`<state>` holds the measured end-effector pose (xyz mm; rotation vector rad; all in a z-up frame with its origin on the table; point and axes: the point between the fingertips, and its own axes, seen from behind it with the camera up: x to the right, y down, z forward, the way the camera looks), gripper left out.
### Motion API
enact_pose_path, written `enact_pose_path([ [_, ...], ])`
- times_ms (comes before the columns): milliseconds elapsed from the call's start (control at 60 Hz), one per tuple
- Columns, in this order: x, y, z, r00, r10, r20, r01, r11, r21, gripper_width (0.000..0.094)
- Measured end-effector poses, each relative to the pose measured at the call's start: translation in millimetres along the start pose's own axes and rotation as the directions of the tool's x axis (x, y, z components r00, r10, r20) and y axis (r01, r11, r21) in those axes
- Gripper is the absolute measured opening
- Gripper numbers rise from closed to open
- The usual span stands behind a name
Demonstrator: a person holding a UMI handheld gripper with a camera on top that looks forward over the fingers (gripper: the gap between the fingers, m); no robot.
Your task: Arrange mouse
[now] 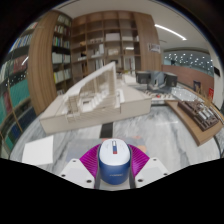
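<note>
The small computer mouse with a blue body and a white front part (pixel 112 160) sits right between the two fingers of the gripper (pixel 112 166), its sides against the magenta pads (pixel 88 160), so the claw looks clamped on it and carries it above the pale tabletop (pixel 60 140). Its long axis runs along the fingers, straight away from the camera, with the white end pointing forward toward the architectural model of pale wood and card (pixel 95 95) that stands beyond the fingers. A flat white sheet (pixel 38 150) lies to the left of the fingers. Setting it down, I judge, depends on keeping that forward axis. Bookshelves (pixel 100 40) stand far behind.
</note>
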<state>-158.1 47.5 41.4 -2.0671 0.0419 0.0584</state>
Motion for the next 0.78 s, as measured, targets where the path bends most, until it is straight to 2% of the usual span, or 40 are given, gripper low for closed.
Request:
enact_pose_path([
  [150,-10.0,40.5,27.8,0.996,-0.086,-0.021,0.083,0.993,-0.088,0.0392],
  [167,-10.8,45.7,29.6,0.996,-0.088,-0.021,0.085,0.991,-0.103,0.0403],
  [183,-12.0,49.9,29.5,0.996,-0.087,-0.015,0.084,0.990,-0.114,0.0484],
  [200,-12.9,44.6,30.1,0.997,-0.079,-0.017,0.077,0.993,-0.093,0.0430],
  [233,-14.3,44.0,30.7,0.997,-0.075,-0.017,0.073,0.993,-0.096,0.0459],
  [283,-13.2,46.5,32.6,0.997,-0.073,-0.012,0.071,0.991,-0.115,0.0518],
  [367,-8.4,47.9,29.2,0.997,-0.071,-0.010,0.069,0.985,-0.159,0.0668],
  [417,-9.3,47.7,20.1,0.998,-0.054,0.016,0.056,0.981,-0.184,0.0759],
  [450,-11.0,43.7,10.9,0.998,-0.042,0.039,0.048,0.983,-0.177,0.0786],
  [617,-5.1,33.0,-60.0,0.989,-0.041,0.144,0.061,0.989,-0.135,0.0780],
  [783,45.2,49.7,-122.8,0.987,0.035,0.156,-0.017,0.993,-0.116,0.0785],
])
